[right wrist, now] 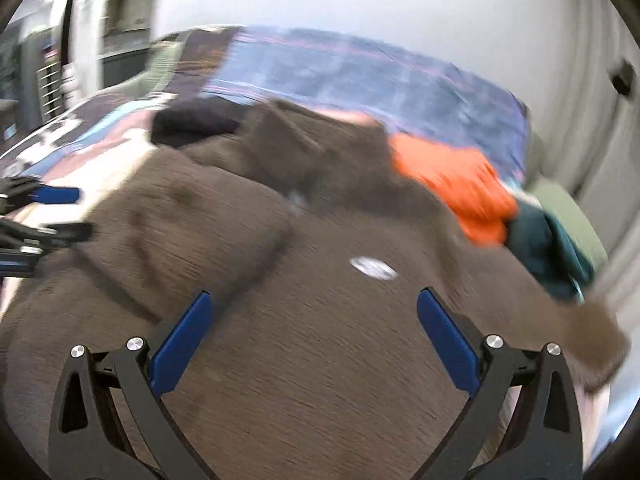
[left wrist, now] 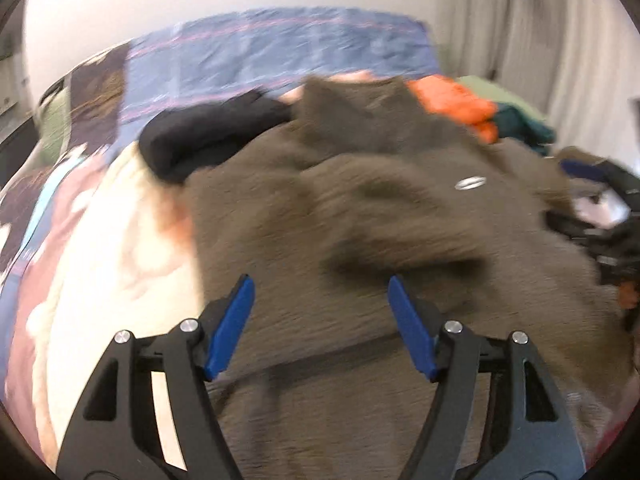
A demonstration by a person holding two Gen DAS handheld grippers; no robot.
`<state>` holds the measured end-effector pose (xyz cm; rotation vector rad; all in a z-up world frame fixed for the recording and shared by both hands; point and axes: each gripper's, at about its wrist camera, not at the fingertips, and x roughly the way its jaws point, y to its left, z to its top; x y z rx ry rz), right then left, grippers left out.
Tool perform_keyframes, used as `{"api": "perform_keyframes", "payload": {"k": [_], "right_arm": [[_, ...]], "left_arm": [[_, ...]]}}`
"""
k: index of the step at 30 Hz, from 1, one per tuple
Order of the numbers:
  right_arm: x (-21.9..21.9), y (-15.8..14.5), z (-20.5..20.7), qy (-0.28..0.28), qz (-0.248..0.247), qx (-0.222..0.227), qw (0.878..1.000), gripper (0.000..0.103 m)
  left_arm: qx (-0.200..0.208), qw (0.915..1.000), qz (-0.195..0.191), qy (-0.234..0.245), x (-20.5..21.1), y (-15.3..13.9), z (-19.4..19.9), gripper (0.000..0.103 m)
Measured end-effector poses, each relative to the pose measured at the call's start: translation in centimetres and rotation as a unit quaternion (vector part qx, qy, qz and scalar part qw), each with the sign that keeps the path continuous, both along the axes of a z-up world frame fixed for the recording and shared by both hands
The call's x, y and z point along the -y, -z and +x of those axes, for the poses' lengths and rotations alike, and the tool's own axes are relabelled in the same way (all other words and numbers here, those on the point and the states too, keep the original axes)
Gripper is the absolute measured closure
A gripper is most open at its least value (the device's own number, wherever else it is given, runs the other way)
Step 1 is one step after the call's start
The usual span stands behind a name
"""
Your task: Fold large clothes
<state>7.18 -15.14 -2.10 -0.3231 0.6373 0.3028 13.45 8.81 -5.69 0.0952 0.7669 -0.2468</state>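
brown garment (right wrist: 320, 340) spread rumpled on bed (left wrist: 280, 48) | left gripper (left wrist: 320, 292) over it, fingers apart, empty | right gripper (right wrist: 314, 312) likewise apart | orange cloth (right wrist: 452, 184), black cloth (left wrist: 208, 136) at far edge

brown garment (right wrist: 320, 340) blurred, logo (right wrist: 373, 268) perhaps unreadable

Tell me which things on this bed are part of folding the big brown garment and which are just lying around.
Part of the job:
brown garment, spread on the bed
left gripper, open above it
right gripper, open above it

Lying about:
orange garment
black garment
dark teal garment
patterned bedspread
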Motion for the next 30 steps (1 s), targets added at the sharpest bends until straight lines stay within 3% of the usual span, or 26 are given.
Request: {"api": "perform_keyframes", "payload": {"k": [2,4,7,10,14,15,16,17,19,21,23,24,25,27,28,29,30], "right_arm": [[-3.1,0.2,-0.3,-0.052,-0.012,0.007,0.999,0.001],[-6.0,0.9,-0.4,-0.105,-0.032,-0.004,0.994,0.009],[-10.2,3.0,0.0,-0.133,-0.086,0.001,0.987,0.026],[-12.4,4.8,1.7,-0.128,-0.104,-0.009,0.986,0.034],[-14.0,6.6,4.5,-0.092,-0.143,0.0,0.985,0.036],[-13.8,6.9,4.7,-0.082,-0.154,0.007,0.985,0.051],[-13.5,7.0,5.1,-0.07,-0.162,0.01,0.984,0.077],[-12.3,6.2,5.8,-0.052,-0.134,0.006,0.99,0.086],[-8.6,4.2,6.8,-0.006,-0.042,-0.002,0.999,0.088],[-2.7,2.1,7.8,0.076,0.06,-0.023,0.995,0.087],[3.1,1.8,8.4,0.144,0.134,-0.05,0.979,0.081],[6.8,2.5,8.6,0.176,0.182,-0.088,0.963,0.067],[9.4,3.6,8.9,0.186,0.225,-0.138,0.946,0.064],[14.0,6.8,8.5,0.218,0.303,-0.236,0.897,0.056],[15.9,8.1,7.6,0.236,0.332,-0.256,0.877,0.05],[16.8,8.8,6.8,0.229,0.355,-0.262,0.868,0.05],[16.8,8.9,5.9,0.22,0.361,-0.262,0.868,0.05]], "left_arm": [[-0.016,0.9988,0.03,-0.036,-0.8,1.5,0.9,0.045],[-0.039,0.9952,0.047,-0.077,-1.8,3.4,2.1,0.048],[-0.067,0.9924,-0.006,-0.103,-3.7,5.4,3.4,0.044],[-0.066,0.9909,-0.034,-0.112,-4.9,5.7,3.3,0.038],[-0.066,0.9888,-0.069,-0.115,-5.9,6.4,3.1,0.035],[-0.069,0.988,-0.079,-0.113,-6.2,6.5,3.2,0.034],[-0.071,0.9873,-0.086,-0.113,-6.4,6.6,3.2,0.034],[-0.072,0.9868,-0.091,-0.112,-6.7,6.7,3.1,0.034],[-0.071,0.9865,-0.096,-0.112,-6.9,6.8,3.0,0.034],[-0.068,0.9868,-0.095,-0.112,-6.6,6.7,3.0,0.034],[-0.067,0.987,-0.093,-0.112,-6.4,6.7,2.9,0.033],[-0.066,0.9871,-0.093,-0.112,-6.4,6.7,3.0,0.032],[-0.065,0.9874,-0.092,-0.111,-6.3,6.6,2.9,0.032],[-0.062,0.988,-0.088,-0.111,-6.2,6.6,2.7,0.032],[-0.061,0.9882,-0.087,-0.11,-6.2,6.5,2.7,0.031],[-0.059,0.9885,-0.087,-0.109,-6.1,6.5,2.5,0.031],[-0.058,0.9886,-0.086,-0.109,-6.1,6.4,2.5,0.031]]}}
